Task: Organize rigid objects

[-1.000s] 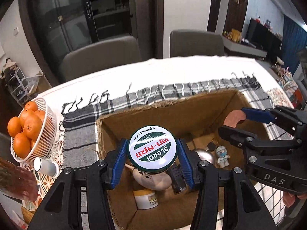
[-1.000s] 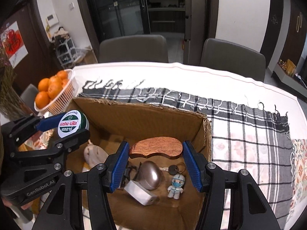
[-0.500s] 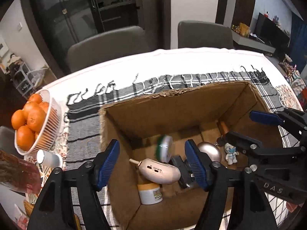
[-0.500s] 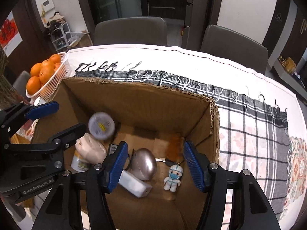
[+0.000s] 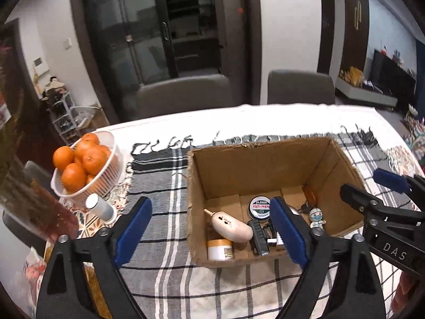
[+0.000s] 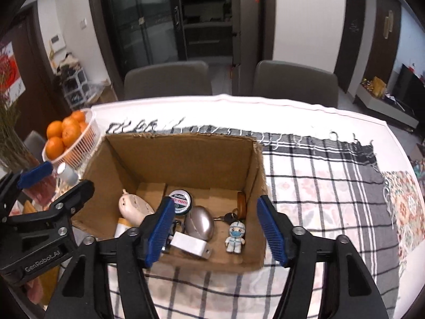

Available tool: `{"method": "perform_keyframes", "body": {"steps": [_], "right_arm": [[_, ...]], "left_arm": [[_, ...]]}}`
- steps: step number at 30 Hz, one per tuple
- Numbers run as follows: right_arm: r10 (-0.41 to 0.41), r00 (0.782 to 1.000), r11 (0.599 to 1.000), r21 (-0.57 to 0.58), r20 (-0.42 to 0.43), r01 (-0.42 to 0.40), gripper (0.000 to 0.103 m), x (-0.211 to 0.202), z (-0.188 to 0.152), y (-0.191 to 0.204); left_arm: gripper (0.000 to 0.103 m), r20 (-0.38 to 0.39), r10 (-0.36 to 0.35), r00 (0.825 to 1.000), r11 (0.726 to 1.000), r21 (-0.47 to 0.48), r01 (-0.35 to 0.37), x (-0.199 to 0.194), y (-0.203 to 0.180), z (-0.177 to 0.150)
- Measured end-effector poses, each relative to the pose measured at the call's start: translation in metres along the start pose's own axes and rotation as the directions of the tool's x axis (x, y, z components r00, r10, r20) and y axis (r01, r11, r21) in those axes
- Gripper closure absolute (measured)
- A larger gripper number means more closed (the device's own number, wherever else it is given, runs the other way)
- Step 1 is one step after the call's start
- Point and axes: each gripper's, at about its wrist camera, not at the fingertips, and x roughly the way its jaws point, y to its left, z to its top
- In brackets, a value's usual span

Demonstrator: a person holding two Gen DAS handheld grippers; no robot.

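Cardboard box (image 6: pixel 183 156) below — both grippers angled down, jaws opening, empty.

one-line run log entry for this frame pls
stage: post-drop | left gripper: opening, empty | right gripper: opening, empty | round tin: in cardboard box | wooden piece: against box right wall

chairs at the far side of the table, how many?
2: left chair and right chair, side by side behind the table's far edge. More could sit out of view.
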Motion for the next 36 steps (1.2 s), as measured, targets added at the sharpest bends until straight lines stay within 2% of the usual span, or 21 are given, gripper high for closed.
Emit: {"method": "perform_keyframes", "body": {"steps": [6,11,15,28,36], "right_arm": [[-0.046,0.992,0.998,0.047,0.119,0.041,0.027,-0.045,-0.022,0.0],[-0.119,0.967,0.992,0.056,0.224,0.109,0.022,-0.082,-0.045,0.004],[-0.14,0.949,0.99,0.053,0.281,0.13,0.019,-0.104,-0.061,0.008],[-0.162,0.924,0.986,0.087,0.346,0.14,0.018,-0.149,-0.101,0.01],[-0.167,0.912,0.985,0.096,0.373,0.141,0.018,-0.169,-0.113,0.013]], "left_arm": [[0.006,0.101,0.022,0.995,0.998,-0.052,-0.017,-0.039,0.004,-0.021],[0.0,0.184,0.059,0.981,0.996,-0.07,-0.046,-0.069,0.005,-0.041],[0.0,0.238,0.078,0.968,0.995,-0.08,-0.061,-0.09,0.007,-0.055],[0.0,0.318,0.054,0.946,0.996,-0.083,-0.029,-0.139,0.003,-0.089],[0.0,0.329,0.027,0.944,0.996,-0.086,0.001,-0.155,0.002,-0.101]]}}
